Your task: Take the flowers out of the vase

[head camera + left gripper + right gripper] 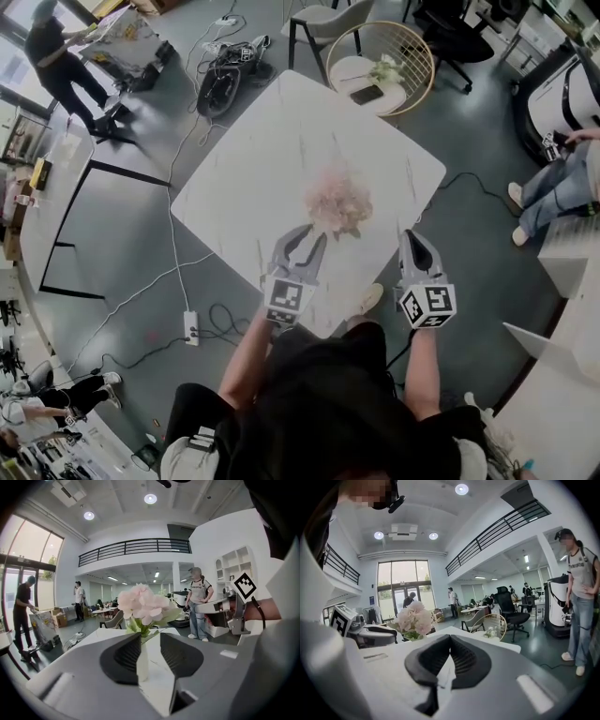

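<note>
A bunch of pale pink flowers point(336, 202) with green leaves stands upright in a slim white vase point(142, 660) near the middle of the white marble table point(281, 131). My left gripper point(305, 236) sits just short of the flowers on their near left. Its jaws are slightly open, and the vase shows through the gap point(150, 639), beyond the pads and untouched. My right gripper point(410, 238) hovers at the table's near right edge, to the right of the flowers point(414, 618). It is shut point(450, 638), with nothing in it.
A round wire-framed chair point(412, 47) stands past the table's far corner, with a small round side table point(361, 75) holding a phone and a small plant. Cables and a power strip point(191, 328) lie on the floor at left. A person point(199, 603) stands beyond the table.
</note>
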Motion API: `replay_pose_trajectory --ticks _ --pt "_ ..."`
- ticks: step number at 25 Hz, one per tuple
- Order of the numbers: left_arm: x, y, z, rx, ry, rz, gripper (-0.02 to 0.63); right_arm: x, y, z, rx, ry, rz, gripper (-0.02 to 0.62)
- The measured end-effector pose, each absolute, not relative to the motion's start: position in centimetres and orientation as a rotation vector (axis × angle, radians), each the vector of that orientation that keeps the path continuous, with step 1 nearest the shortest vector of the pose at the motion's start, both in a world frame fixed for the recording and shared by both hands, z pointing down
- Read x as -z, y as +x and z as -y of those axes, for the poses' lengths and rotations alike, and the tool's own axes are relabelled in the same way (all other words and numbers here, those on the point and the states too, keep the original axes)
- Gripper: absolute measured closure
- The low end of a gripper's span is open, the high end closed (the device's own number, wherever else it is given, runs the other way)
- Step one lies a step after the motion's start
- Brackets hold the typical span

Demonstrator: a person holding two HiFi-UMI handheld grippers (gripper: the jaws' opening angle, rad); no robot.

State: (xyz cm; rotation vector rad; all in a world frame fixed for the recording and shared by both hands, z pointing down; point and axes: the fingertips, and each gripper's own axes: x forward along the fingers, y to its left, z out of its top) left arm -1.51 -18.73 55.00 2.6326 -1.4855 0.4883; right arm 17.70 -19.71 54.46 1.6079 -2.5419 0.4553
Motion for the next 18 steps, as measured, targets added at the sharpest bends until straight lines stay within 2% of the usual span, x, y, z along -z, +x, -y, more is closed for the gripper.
replay_pose_trajectory --ticks 1,3,10,15,18 --pt "-55.1 -1.5 18.9 -0.511 2.640 1.479 0.446 -54.5 17.6 19.9 -0.457 1.603 2.542 0.592" --pt "-55.3 -1.5 19.4 -0.536 2.643 1.479 0.416 -54.5 17.5 20.2 -0.456 1.597 2.540 0.591" --pt "-56.1 -0.8 20.9 -0.476 2.644 1.480 0.225 -55.0 18.3 20.7 -0.465 1.615 2.507 0.592" --pt "-56.6 -0.6 22.1 -0.484 2.633 1.492 0.167 -55.1 19.0 21.1 -0.472 1.634 2.494 0.592" --pt "-56.7 -0.3 22.7 -0.487 2.630 1.495 0.158 -55.1 19.5 21.2 -0.475 1.642 2.486 0.591"
